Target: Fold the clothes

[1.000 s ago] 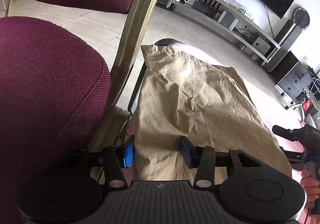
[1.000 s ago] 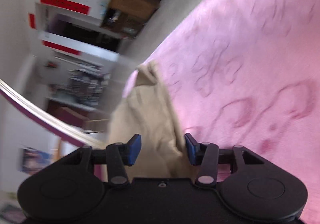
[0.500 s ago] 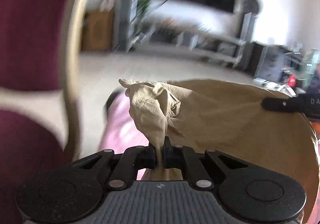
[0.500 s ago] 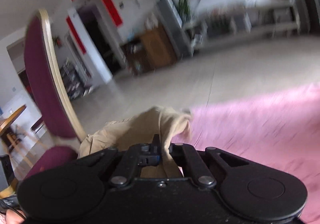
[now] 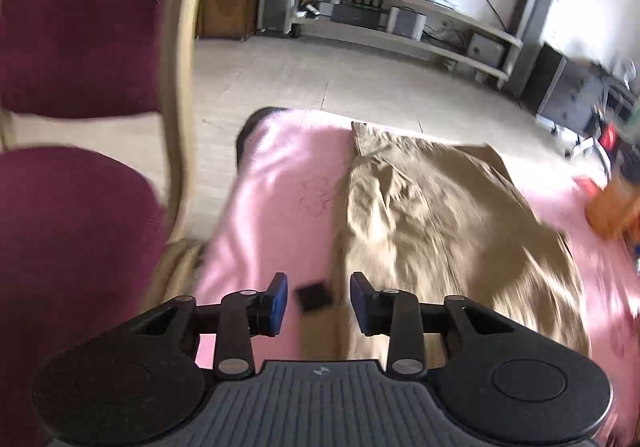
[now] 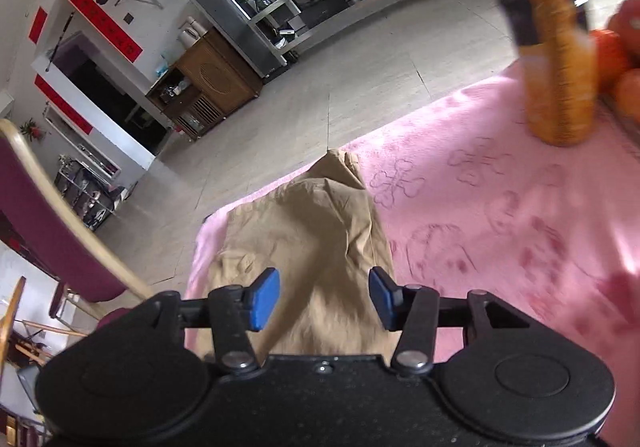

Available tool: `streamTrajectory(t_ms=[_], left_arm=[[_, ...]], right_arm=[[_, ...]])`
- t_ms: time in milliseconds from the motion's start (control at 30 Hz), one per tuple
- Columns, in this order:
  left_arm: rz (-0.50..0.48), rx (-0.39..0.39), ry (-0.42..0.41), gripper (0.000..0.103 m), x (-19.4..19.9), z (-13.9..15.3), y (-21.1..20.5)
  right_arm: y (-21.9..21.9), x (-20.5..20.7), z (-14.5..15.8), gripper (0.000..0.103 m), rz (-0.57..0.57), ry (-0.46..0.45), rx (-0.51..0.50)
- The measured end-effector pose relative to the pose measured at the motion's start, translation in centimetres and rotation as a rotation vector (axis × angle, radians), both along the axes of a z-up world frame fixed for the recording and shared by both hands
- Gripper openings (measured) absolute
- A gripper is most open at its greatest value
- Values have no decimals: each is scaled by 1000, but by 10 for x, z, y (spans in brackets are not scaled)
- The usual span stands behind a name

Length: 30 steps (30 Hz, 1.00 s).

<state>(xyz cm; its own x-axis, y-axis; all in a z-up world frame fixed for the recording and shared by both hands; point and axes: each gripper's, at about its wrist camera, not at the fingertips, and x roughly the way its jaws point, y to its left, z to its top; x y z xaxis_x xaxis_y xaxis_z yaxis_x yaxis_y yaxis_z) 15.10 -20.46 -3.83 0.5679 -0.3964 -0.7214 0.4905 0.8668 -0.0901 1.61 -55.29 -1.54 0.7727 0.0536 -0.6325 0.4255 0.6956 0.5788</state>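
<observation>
Khaki garment (image 5: 440, 215) lies flat on the pink cloth (image 5: 276, 183) covering the tabletop, reaching its far edge. It looks folded over at least once, rumpled along one side; I can't tell how many folds are in. Left tongs (image 5: 319, 301) apart and opening, nothing between the pads, just beside the garment's near-left edge. Right tongs (image 6: 324, 301) apart and opening, empty, above the garment's near end. My read: one fold laid down, smoothing and a further fold left. Orange bottle (image 6: 556, 59) stands well off from the garment.

Both wrist views angled down, close — apparently sharing tan garment (image 5: 432, 223) (image 6: 316, 231).
</observation>
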Motion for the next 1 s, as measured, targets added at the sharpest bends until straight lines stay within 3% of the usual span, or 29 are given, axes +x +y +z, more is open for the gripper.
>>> streamTrajectory(t_ms=[167,267,400,500,600,800,867,1000], left_arm=[[-54,-29,52,52,-73,22,44],[-41,-86,119,60,-108,10,67],[23,-194,233,59,-134,-25,79],[61,-221,273,59,-145,-46,79],[59,-158,280,59,-153,-53,73],[62,-156,366,59,-144,-77,71],[72,-172,388,60,-141,-83,72],[32,-185,366,57,-140,-85,69]], right_arm=[[26,-68,49,63,41,-53,18],[49,-115,45,65,61,-79,55],[81,-149,-16,64,91,-44,217],[99,-159,-65,61,79,-14,352],[110,-154,-87,56,107,45,356],[121,-149,-110,54,126,107,361],[124,-148,-123,46,128,130,375],[135,-145,-140,40,188,90,424]])
